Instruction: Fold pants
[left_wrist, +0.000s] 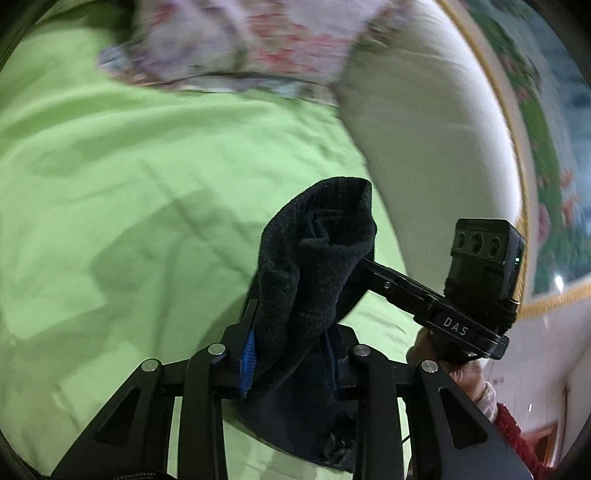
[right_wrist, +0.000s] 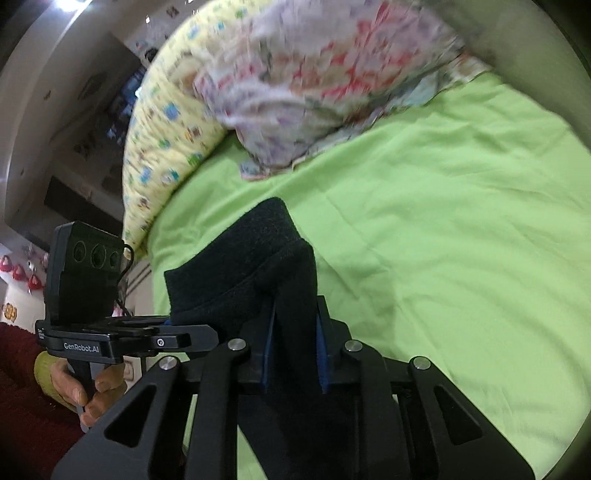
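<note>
Black fleece pants (left_wrist: 314, 266) hang bunched over a green bed sheet (left_wrist: 129, 192). My left gripper (left_wrist: 291, 350) is shut on a thick fold of the cloth, and its blue pads (left_wrist: 248, 354) press into it. In the right wrist view the same black pants (right_wrist: 258, 269) rise between the fingers of my right gripper (right_wrist: 293, 354), which is shut on them too. The right gripper's body (left_wrist: 476, 280) shows on the right of the left wrist view, reaching into the cloth. The left gripper's body (right_wrist: 88, 295) shows at the left of the right wrist view. The lower part of the pants is hidden behind the grippers.
A floral quilt (right_wrist: 317, 81) lies piled at the far end of the bed, next to a yellow patterned pillow (right_wrist: 166, 140). A padded cream headboard (left_wrist: 424, 129) curves along the right. A hand (right_wrist: 85, 391) in a red sleeve holds the left gripper's handle.
</note>
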